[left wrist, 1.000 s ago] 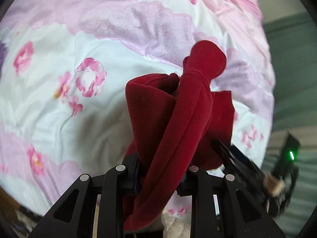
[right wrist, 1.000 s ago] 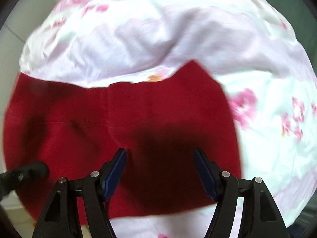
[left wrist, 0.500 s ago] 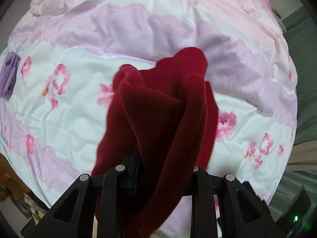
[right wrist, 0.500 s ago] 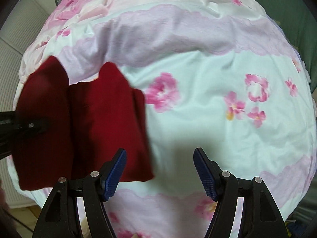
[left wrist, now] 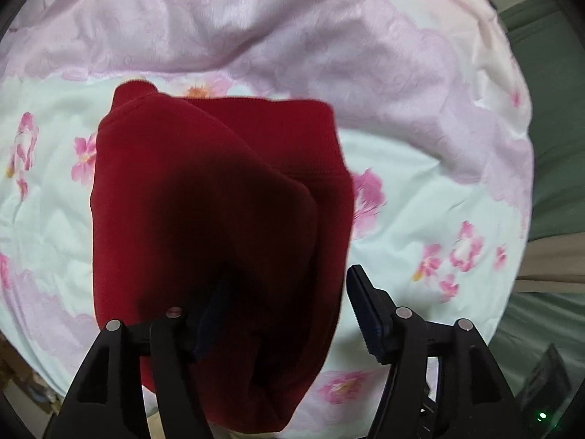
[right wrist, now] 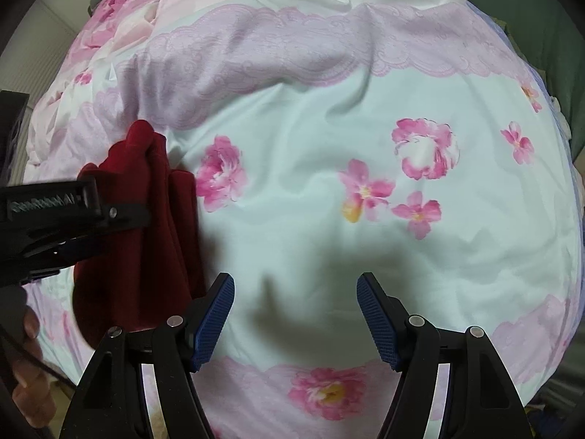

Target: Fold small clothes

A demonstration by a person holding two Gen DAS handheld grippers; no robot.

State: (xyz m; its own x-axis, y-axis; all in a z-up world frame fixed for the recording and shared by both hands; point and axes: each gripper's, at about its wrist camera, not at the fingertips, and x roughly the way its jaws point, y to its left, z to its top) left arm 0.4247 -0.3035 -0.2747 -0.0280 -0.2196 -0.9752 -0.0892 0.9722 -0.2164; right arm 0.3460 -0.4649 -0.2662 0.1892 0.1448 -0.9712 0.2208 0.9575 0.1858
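Observation:
A small dark red knitted garment [left wrist: 219, 197] lies folded in layers on the floral bedsheet [left wrist: 402, 183]. My left gripper [left wrist: 289, 307] is open, its fingers spread, and the garment lies between and under them and hides the left finger's tip. In the right wrist view the garment [right wrist: 153, 241] shows at the left edge with my left gripper [right wrist: 73, 216] over it. My right gripper [right wrist: 296, 311] is open and empty above bare sheet, to the right of the garment.
The bedsheet [right wrist: 365, 146] is pale blue-white with pink flowers and lilac lace bands, and wrinkled. A green curtain [left wrist: 548, 109] hangs past the bed's right edge. A hand [right wrist: 25, 366] shows at lower left in the right wrist view.
My left gripper has opened and let go of the red garment, which now lies flatter on the sheet. My right gripper has moved right, away from the garment.

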